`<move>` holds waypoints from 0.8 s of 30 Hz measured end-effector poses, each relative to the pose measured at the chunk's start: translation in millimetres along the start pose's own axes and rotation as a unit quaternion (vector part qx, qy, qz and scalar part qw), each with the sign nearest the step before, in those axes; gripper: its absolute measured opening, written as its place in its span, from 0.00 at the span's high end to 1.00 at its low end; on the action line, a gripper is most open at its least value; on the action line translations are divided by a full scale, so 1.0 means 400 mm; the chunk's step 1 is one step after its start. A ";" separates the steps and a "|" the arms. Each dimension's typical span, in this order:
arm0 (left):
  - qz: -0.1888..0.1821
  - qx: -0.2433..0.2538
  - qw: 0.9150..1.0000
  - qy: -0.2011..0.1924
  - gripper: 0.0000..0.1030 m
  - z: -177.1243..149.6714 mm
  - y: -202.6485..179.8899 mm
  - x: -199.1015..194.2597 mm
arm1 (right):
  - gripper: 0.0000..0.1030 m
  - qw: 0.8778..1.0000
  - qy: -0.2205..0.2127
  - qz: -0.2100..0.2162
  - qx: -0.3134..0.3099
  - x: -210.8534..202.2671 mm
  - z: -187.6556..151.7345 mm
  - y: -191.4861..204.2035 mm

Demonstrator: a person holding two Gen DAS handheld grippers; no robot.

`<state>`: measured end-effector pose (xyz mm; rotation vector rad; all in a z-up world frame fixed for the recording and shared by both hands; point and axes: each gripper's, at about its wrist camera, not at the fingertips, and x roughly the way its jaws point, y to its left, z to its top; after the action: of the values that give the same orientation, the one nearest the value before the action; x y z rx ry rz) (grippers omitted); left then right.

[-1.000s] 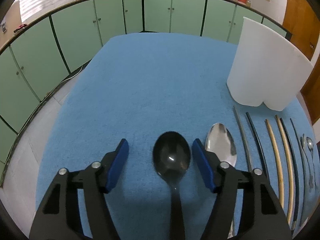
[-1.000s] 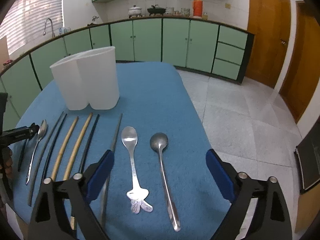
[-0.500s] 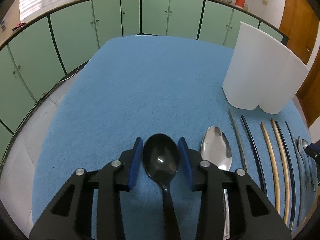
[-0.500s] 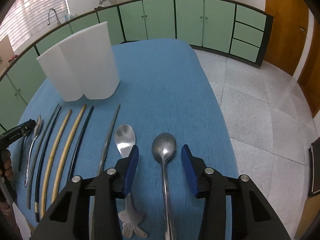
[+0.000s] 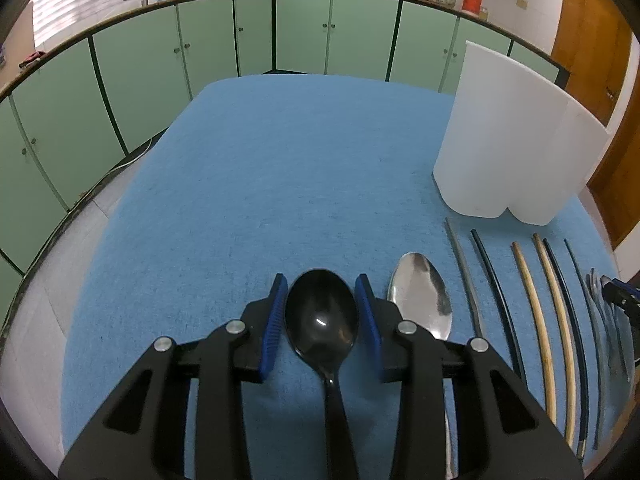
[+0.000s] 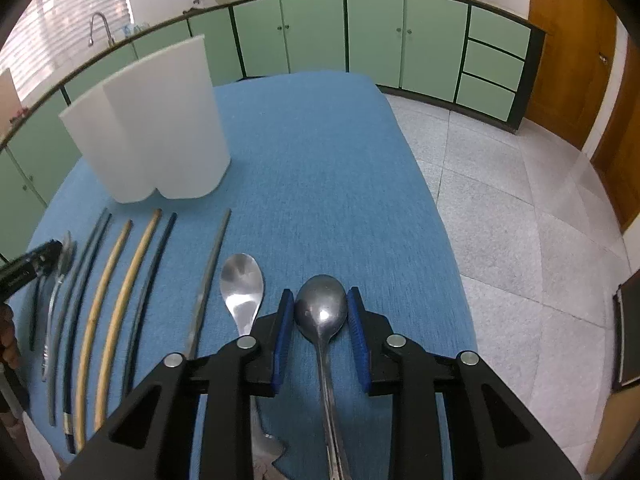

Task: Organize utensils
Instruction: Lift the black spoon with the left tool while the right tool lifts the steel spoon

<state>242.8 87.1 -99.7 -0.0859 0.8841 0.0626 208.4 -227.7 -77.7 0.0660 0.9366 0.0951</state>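
Observation:
My left gripper (image 5: 321,312) is shut on the bowl of a black spoon (image 5: 320,320) lying on the blue tablecloth (image 5: 260,184). My right gripper (image 6: 320,312) is shut on the bowl of a steel spoon (image 6: 321,310) at the right end of the row. A second steel spoon (image 6: 242,282) lies just left of it. A wide silver spoon (image 5: 420,294) lies right of the black one. Chopsticks in grey, black and tan (image 5: 540,320) lie in a row, also in the right wrist view (image 6: 120,280). A white two-part holder (image 5: 516,136) stands behind them; it also shows in the right wrist view (image 6: 152,132).
Green kitchen cabinets (image 5: 280,32) run behind the table. The tiled floor (image 6: 520,220) lies past the table's right edge. The left gripper's tip (image 6: 32,268) shows at the left of the right wrist view, next to small spoons (image 6: 60,276).
Both grippers moved forward and down and closed: the left around the black spoon's bowl, the right around the steel spoon's bowl.

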 end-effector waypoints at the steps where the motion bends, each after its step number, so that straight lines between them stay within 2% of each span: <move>1: -0.002 -0.001 1.000 -0.005 0.67 -0.002 0.000 -0.008 | 0.74 1.000 -0.005 0.005 0.003 -0.008 -0.001 -0.003; 7: -0.019 0.002 0.998 -0.052 0.68 -0.012 -0.002 -0.075 | 0.74 0.997 -0.059 0.047 0.011 -0.097 -0.004 -0.010; 11: -0.036 0.004 0.994 -0.106 0.68 -0.023 -0.006 -0.138 | 0.74 0.993 -0.094 0.067 0.013 -0.155 -0.015 -0.008; 16: -0.054 0.008 0.987 -0.148 0.68 -0.034 -0.017 -0.193 | 0.76 0.988 -0.131 0.083 0.014 -0.218 -0.017 -0.002; 19: -0.065 0.012 0.983 -0.173 0.68 -0.031 -0.033 -0.225 | 0.85 0.985 -0.145 0.090 0.013 -0.244 -0.006 0.001; 20: -0.069 0.013 0.981 -0.182 0.68 -0.028 -0.040 -0.236 | 0.95 0.984 -0.148 0.095 0.013 -0.252 -0.002 0.002; 24: -0.072 0.018 0.979 -0.191 0.68 -0.018 -0.057 -0.245 | 0.97 0.985 -0.141 0.095 0.011 -0.244 0.004 0.005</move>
<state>177.3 61.8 -27.1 -0.0995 0.4923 -0.0704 152.2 -236.4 1.7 0.1844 0.6468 0.2449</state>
